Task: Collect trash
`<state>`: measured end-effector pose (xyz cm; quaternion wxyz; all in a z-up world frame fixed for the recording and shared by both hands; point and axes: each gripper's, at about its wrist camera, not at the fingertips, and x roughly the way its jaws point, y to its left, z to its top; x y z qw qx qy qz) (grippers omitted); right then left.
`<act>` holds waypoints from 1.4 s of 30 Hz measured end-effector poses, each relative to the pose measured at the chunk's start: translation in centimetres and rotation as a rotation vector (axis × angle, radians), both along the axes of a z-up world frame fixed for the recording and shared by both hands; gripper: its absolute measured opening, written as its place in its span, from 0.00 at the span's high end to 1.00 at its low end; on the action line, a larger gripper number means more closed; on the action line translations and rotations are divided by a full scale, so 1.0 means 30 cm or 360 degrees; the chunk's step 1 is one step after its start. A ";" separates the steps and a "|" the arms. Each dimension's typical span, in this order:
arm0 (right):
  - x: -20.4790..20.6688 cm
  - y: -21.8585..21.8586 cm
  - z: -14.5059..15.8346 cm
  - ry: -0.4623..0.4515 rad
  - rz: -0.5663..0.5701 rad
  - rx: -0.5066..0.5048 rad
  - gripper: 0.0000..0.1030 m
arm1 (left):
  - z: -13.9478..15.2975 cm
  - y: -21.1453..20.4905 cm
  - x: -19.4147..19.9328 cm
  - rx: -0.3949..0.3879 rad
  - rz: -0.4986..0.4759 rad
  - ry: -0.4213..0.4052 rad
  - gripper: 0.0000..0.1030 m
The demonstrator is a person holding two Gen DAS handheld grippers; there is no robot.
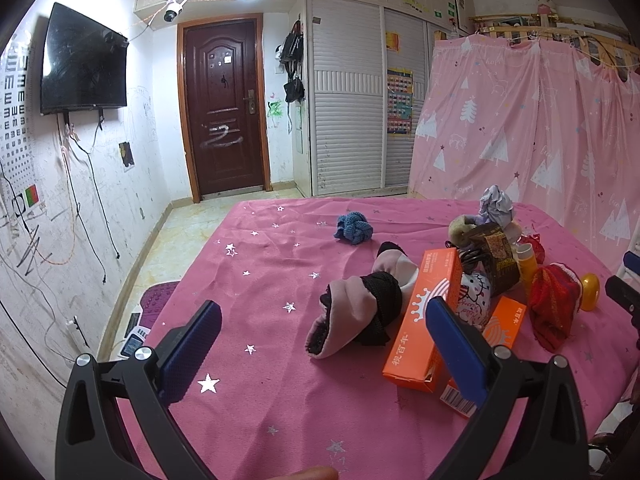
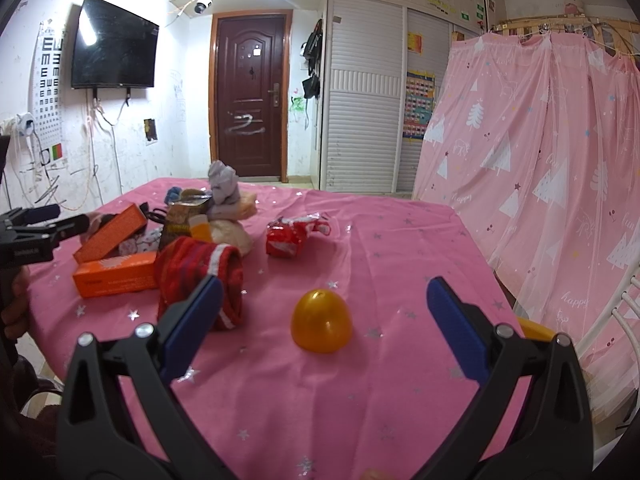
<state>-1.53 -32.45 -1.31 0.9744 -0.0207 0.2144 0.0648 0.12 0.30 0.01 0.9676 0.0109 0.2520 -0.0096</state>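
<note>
Both cameras sit low over the near edge of the pink-covered surface [image 1: 260,280], facing the far door [image 1: 224,108]. The left view looks from the left, the clutter on its right; the right view looks from the right, the clutter on its left. Both share the orange boxes [image 2: 116,274], television and wardrobe.

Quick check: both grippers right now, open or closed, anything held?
Left gripper: open, holding nothing, above the pink cloth.
Right gripper: open, holding nothing; the yellow egg sits ahead between its fingers.
</note>
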 end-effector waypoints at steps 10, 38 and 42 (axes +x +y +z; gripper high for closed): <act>0.023 -0.037 0.038 0.0165 0.0126 0.0156 0.05 | 0.063 0.050 0.105 -0.0048 -0.0037 0.0180 0.07; 0.185 0.017 -0.026 0.0680 0.0062 0.0056 0.62 | -0.025 0.009 0.310 -0.0382 -0.0219 0.0809 0.60; 0.190 -0.008 -0.030 0.0666 0.0057 0.0102 0.62 | -0.003 0.010 0.300 -0.0418 -0.0195 0.0780 0.71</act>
